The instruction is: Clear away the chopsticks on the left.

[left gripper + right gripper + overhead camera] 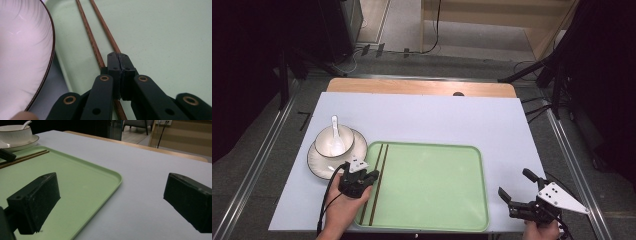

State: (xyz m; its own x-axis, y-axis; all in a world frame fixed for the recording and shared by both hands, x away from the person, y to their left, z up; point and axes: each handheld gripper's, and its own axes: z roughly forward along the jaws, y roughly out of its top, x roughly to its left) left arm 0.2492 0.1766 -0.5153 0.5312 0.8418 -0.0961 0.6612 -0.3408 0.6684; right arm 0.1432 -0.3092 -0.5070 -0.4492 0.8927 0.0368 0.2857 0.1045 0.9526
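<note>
A green tray [432, 185] lies in the middle of the table, with two brown chopsticks [381, 157] side by side along its left part. My left gripper [371, 175] hovers over them, its jaws shut together. In the left gripper view the gripper [120, 54] sits right above the chopsticks [87, 30] on the tray [162, 37], and nothing shows between the pads. My right gripper [514, 182] stands open beside the tray's near right corner, its jaws [112, 192] wide apart over the tray's rim [117, 178] and the mat.
Left of the tray a white bowl [334, 142] with a spoon [334, 127] rests on a dark-rimmed saucer [319, 162]. A pale mat [437, 115] covers the wooden table [422, 87]. Dark stands and cables surround the table.
</note>
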